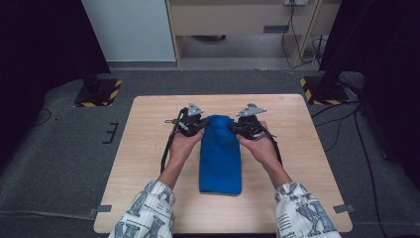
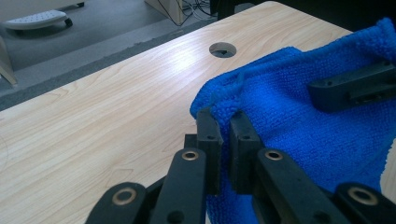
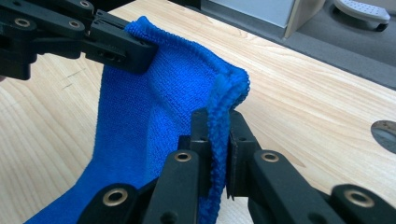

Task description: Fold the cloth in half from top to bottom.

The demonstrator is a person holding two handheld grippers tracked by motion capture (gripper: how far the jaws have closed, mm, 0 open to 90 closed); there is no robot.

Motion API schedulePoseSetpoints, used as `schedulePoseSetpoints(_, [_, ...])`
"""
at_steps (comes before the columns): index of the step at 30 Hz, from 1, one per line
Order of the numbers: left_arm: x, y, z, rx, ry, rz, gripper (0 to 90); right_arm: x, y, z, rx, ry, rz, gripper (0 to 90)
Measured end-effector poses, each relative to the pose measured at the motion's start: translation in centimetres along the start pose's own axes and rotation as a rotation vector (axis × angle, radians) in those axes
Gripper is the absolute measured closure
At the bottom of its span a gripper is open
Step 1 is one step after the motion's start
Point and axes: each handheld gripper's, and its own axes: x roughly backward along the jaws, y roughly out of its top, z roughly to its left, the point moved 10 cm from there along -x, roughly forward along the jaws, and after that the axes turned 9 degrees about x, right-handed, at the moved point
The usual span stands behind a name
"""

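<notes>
Blue cloth [image 1: 220,156] lies mid-worktop; left gripper [image 1: 202,125] and right gripper [image 1: 233,127] each clamp one far corner.

my right gripper [image 3: 218,140] jaws clamped on the blue cloth [image 3: 140,140] edge, hem pinched upright between them, my left gripper [image 3: 140,53] at upper left gripping the far corner, cloth lifted between both, wooden table [image 3: 317,93] underneath, round hole [image 3: 385,133] at right
</notes>
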Motion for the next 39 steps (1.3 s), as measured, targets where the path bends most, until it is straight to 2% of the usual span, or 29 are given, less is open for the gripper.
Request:
schedulePoseSetpoints(9, [0.7,-1.2,-0.4,-0.007,-0.019,0.003,84.7,0.3,-1.1,1.1,0.022,0.016,-0.015,84.2])
schedulePoseSetpoints(19, [1.7,-0.7,-0.4,-0.014,-0.023,-0.008,84.7,0.9,-0.5,1.6,0.02,0.024,-0.046,84.1])
schedulePoseSetpoints(27, [1.4,0.6,0.6,-0.007,-0.006,-0.015,84.7,0.4,0.8,0.9,0.011,0.004,-0.05,84.2])
schedulePoseSetpoints(28, [1.3,0.7,0.8,-0.002,-0.005,-0.012,84.7,0.1,1.3,0.4,-0.009,-0.007,-0.058,84.3])
schedulePoseSetpoints(32, [0.9,1.7,1.3,0.018,0.0,-0.021,84.7,-0.3,1.9,-0.2,-0.005,-0.02,-0.053,84.3])
schedulePoseSetpoints(35, [0.9,2.3,1.4,0.027,0.004,-0.029,84.7,-0.4,2.2,-0.5,-0.009,-0.027,-0.055,84.4])
schedulePoseSetpoints(39, [1.3,2.5,1.1,0.017,0.004,-0.03,84.7,-0.1,2.7,-0.7,-0.005,-0.029,-0.059,84.3])
